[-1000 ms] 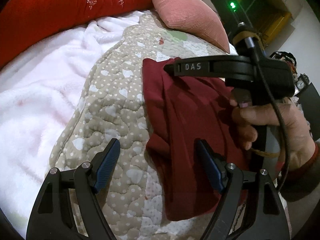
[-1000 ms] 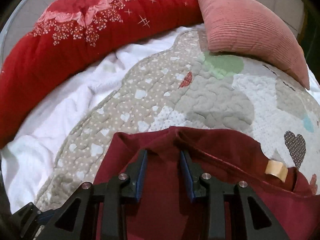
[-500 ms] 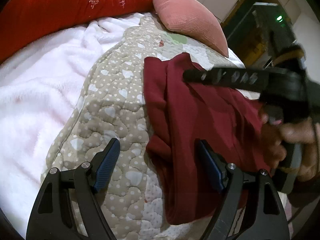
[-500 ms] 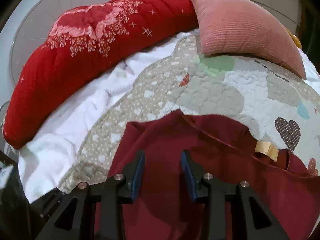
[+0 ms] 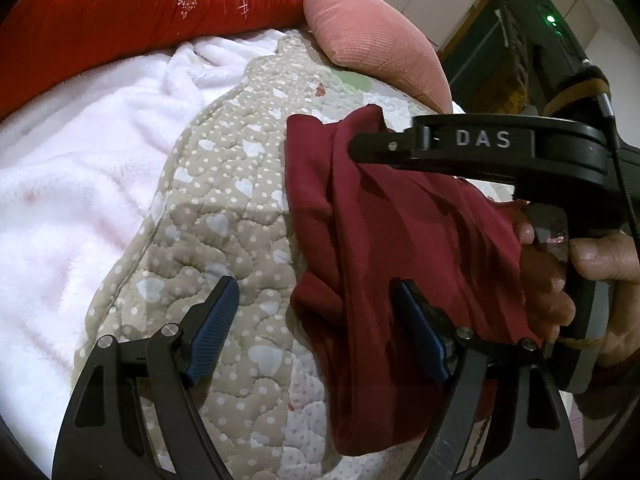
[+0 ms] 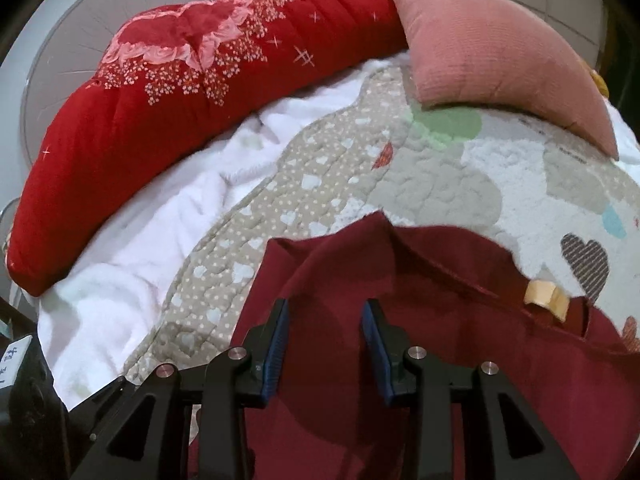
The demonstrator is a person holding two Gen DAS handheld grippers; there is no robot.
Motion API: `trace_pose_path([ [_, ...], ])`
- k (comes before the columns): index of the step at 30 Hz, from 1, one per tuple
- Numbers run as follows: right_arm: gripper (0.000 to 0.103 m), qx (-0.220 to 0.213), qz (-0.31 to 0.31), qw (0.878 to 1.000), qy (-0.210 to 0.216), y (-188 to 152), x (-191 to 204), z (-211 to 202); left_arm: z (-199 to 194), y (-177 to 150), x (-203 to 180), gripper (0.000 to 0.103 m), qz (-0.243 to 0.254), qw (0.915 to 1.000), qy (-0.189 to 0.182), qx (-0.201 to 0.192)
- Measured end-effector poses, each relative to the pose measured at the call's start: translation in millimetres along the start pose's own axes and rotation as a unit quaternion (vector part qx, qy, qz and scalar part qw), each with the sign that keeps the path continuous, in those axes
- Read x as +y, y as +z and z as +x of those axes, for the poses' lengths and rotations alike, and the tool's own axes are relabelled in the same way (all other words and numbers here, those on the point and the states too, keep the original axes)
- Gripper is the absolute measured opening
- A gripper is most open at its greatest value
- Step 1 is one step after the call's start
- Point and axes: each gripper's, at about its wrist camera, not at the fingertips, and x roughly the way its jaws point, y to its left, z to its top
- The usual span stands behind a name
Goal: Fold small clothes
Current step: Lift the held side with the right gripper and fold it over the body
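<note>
A dark red small garment (image 5: 400, 248) lies on a quilted heart-pattern blanket (image 5: 224, 240). It also shows in the right wrist view (image 6: 460, 320), with a tan label at its neckline (image 6: 546, 298). My left gripper (image 5: 316, 316) is open, its right finger over the garment's left edge, its left finger over the quilt. My right gripper (image 6: 325, 322) hovers over the garment's far left part with a clear gap between its pads; cloth lies beneath, not pinched. It also shows in the left wrist view (image 5: 360, 150), reaching in from the right at the far corner.
A red floral bolster (image 6: 180, 80) and a pink ribbed cushion (image 6: 492, 56) lie along the far side. A white fleece blanket (image 5: 80, 168) lies left of the quilt (image 6: 320, 184). A round fan (image 6: 52, 56) stands behind the bolster.
The right gripper swung across the garment and back towards its far corner. The garment's far edge lifted into a peak and shifted. The left gripper stayed open in place.
</note>
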Motion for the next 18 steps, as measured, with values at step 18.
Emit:
trace_pose_path([
  [18,0.007,0.004,-0.066,0.997,-0.03,9.7,31.6,24.4,0.2,0.9,3.8,0.081,-0.006,0.9998,-0.017,-0.003],
])
